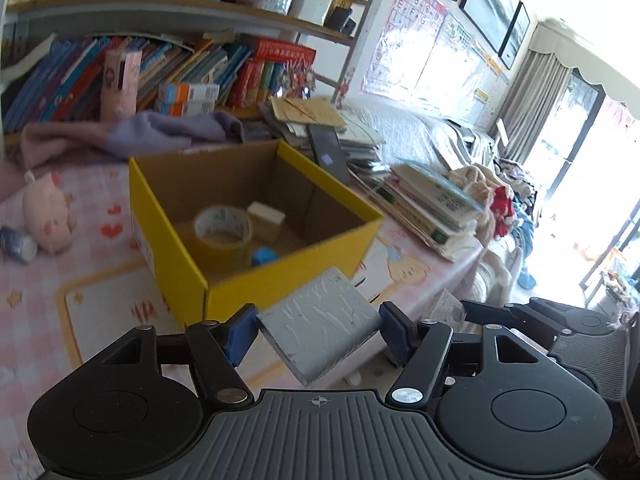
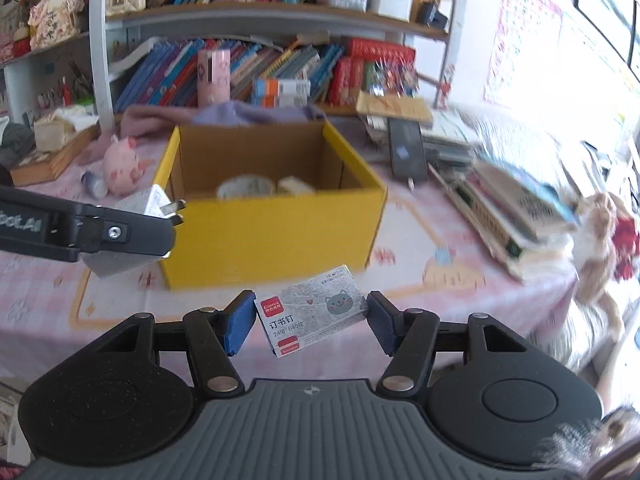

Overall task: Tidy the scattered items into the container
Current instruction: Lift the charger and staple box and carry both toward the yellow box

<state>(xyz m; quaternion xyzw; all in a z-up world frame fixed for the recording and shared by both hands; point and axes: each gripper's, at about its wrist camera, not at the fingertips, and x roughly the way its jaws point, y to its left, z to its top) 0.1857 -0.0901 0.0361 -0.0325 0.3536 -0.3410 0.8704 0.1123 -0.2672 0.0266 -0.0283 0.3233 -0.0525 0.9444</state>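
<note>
A yellow cardboard box [image 1: 280, 280] stands open on the pink tablecloth; it also shows in the right wrist view [image 2: 276, 232]. Inside lie a roll of tape [image 1: 222, 226], a cream block [image 1: 266, 216] and a small blue item [image 1: 263, 257]. My left gripper [image 1: 318, 330] is shut on a grey power adapter [image 1: 320, 324], held in front of the box's near corner; the adapter also shows in the right wrist view [image 2: 156, 206]. My right gripper [image 2: 311, 316] is shut on a small staples box [image 2: 310, 314] with a cat picture, held before the box's front wall.
A pink plush pig [image 1: 48, 212] and a small bottle [image 1: 18, 244] lie left of the box. A purple cloth [image 1: 160, 130] lies behind it. A stack of books and a black phone [image 1: 330, 152] sit to its right. Bookshelves [image 1: 160, 12] run along the back.
</note>
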